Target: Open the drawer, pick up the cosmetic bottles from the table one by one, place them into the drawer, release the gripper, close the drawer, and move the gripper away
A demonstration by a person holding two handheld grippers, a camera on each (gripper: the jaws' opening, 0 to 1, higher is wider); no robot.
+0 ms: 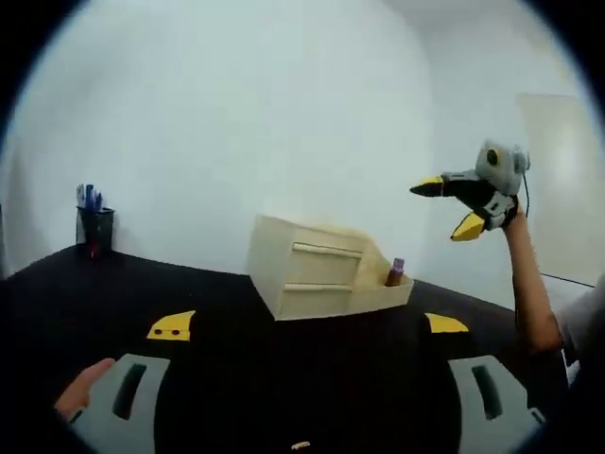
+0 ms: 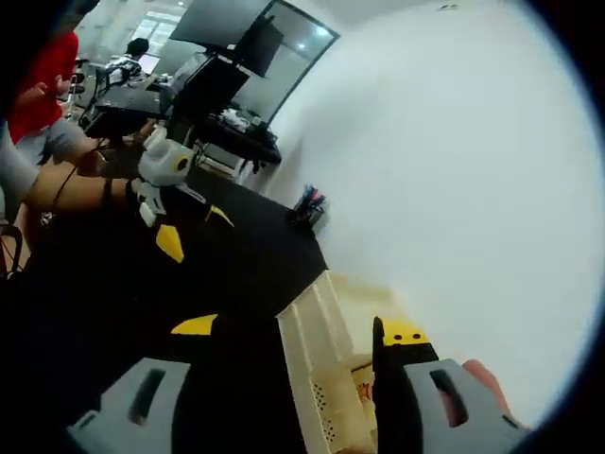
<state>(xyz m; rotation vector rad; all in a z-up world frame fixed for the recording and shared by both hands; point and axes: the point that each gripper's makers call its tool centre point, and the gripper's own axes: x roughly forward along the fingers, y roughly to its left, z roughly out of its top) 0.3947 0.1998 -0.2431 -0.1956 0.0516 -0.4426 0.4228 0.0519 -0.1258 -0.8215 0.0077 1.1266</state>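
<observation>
A cream drawer unit (image 1: pixel 307 270) stands on the black table (image 1: pixel 189 284). Its lowest drawer (image 1: pixel 383 298) is pulled out to the right, and a brown bottle with a purple cap (image 1: pixel 394 272) stands inside it. My left gripper (image 1: pixel 307 326) is open and holds nothing, well short of the unit. My right gripper (image 1: pixel 452 206) hangs open in the air up and to the right of the unit. In the right gripper view, my right gripper (image 2: pixel 301 329) is open just above the drawer unit (image 2: pixel 317 369), and the left gripper (image 2: pixel 194 227) is open over the table beyond.
A black pen holder (image 1: pixel 95 227) with blue pens stands at the table's far left by the white wall; the same pen holder (image 2: pixel 310 203) appears in the right gripper view. Desks with monitors (image 2: pixel 236 57) and seated people lie beyond the table.
</observation>
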